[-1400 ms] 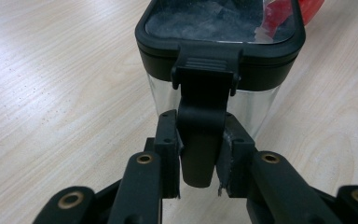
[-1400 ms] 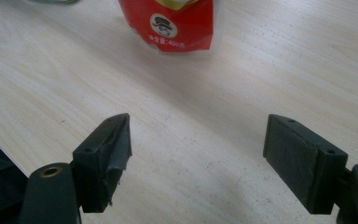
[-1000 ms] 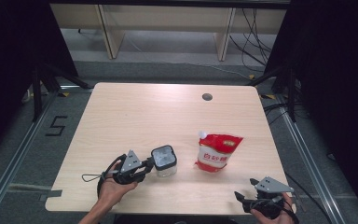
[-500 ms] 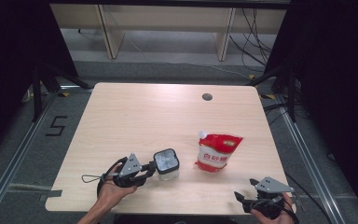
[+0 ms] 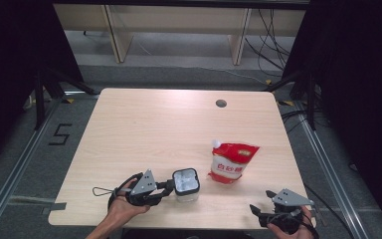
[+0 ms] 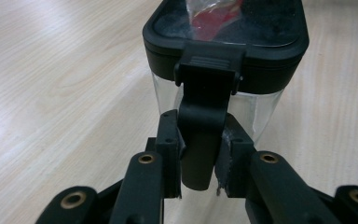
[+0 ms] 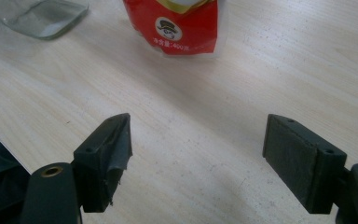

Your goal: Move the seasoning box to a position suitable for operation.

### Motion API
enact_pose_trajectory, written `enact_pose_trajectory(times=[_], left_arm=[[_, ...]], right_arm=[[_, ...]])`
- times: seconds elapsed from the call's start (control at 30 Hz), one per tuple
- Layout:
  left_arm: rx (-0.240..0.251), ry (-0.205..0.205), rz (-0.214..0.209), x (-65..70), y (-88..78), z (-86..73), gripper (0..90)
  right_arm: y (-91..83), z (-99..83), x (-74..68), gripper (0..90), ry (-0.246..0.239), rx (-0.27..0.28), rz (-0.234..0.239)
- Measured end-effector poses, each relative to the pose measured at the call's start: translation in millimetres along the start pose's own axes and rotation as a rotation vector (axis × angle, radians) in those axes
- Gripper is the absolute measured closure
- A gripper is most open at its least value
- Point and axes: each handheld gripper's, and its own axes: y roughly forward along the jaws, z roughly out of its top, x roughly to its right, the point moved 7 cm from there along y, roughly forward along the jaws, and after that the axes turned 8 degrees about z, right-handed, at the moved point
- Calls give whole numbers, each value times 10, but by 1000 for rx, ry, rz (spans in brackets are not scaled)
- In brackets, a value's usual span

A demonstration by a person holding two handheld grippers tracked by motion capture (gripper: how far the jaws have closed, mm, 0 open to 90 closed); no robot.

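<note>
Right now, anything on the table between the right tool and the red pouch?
Nothing. In the right gripper view, bare wood runs from the open right tool to the red pouch; the high view agrees.

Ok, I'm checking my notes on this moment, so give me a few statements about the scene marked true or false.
1. The left gripper is closed on the latch of the clear container. True.
2. The right gripper holds the red pouch. False: its jaws stand open and empty over the table.
3. The container's lid is off. False: the black lid sits on it.
4. The pouch lies to the right of the container in the high view. True.
</note>
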Motion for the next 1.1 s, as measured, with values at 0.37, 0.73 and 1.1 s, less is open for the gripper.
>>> enact_pose_trajectory(times=[0.37,0.73,1.1], left_arm=[[23,30,-71,125,43,43,728],[36,27,-90,125,75,55,725],[28,7,-82,103,56,53,670]], right_arm=[[11,-9,-12,248,-10,-16,5],[10,-21,-41,248,15,-27,9],[14,-6,-22,255,-31,-20,13]])
